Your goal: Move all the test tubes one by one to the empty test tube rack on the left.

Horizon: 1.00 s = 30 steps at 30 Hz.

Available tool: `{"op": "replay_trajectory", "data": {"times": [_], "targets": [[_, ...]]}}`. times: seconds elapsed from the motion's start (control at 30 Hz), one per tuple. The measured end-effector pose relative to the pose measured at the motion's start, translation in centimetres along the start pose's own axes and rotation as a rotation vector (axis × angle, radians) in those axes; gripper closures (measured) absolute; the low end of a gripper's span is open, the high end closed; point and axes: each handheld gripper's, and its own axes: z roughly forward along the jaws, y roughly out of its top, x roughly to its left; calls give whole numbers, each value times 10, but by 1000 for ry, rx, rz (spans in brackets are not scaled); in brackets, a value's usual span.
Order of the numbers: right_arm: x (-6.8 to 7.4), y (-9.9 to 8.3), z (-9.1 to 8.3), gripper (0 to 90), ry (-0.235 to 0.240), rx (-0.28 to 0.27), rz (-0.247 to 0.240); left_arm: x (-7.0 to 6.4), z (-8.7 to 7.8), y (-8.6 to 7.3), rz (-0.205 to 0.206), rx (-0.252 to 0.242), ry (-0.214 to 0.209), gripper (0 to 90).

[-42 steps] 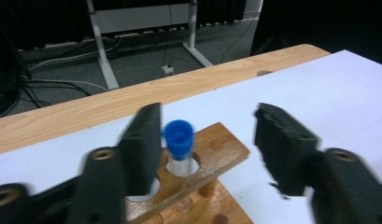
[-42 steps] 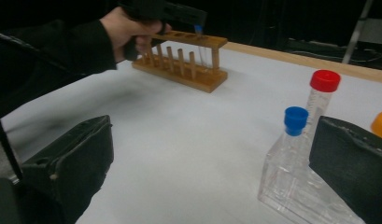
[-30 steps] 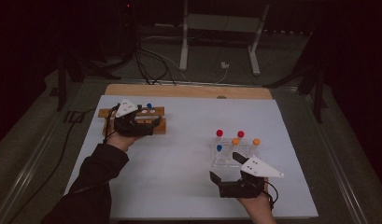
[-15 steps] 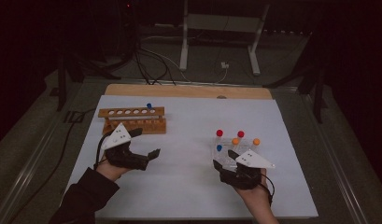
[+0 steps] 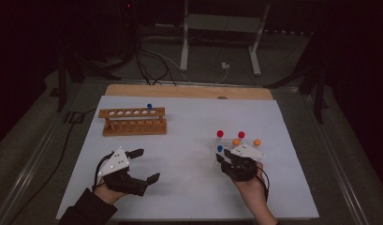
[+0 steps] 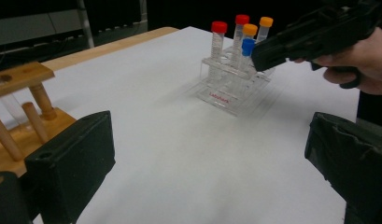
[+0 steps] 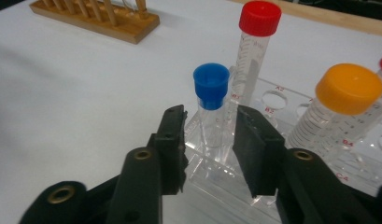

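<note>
**Blue-capped tube: squeeze it gently, then lift straight up**

White table (image 5: 189,140) first: the wooden rack (image 5: 134,121) sits at 10 o'clock, the clear rack (image 6: 230,81) at 3 o'clock. Our left gripper (image 5: 141,165) waits spread wide, holding nothing. Our right gripper (image 7: 208,144) has its jaws either side of the blue-capped tube (image 7: 210,109), not yet pinching. We close softly below the cap.

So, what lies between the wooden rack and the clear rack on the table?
Nothing. In the high view, the white table top between the wooden rack and the clear rack is bare; the left gripper view shows that same empty stretch.
</note>
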Motion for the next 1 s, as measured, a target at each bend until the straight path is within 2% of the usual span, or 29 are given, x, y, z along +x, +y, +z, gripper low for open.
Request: {"op": "replay_trajectory", "data": {"times": [0.3,0.43,0.6,1.0], "targets": [[2,1,12,711,-22,31,-7,-4,2,-8,8,17,-9,26],[3,2,13,759,-29,33,-2,-2,3,-9,2,21,-8,26],[3,1,12,769,-35,26,-4,0,5,-11,-3,25,-14,26],[5,16,-19,770,-43,-70,-37,1,6,-11,4,36,-13,26]]}}
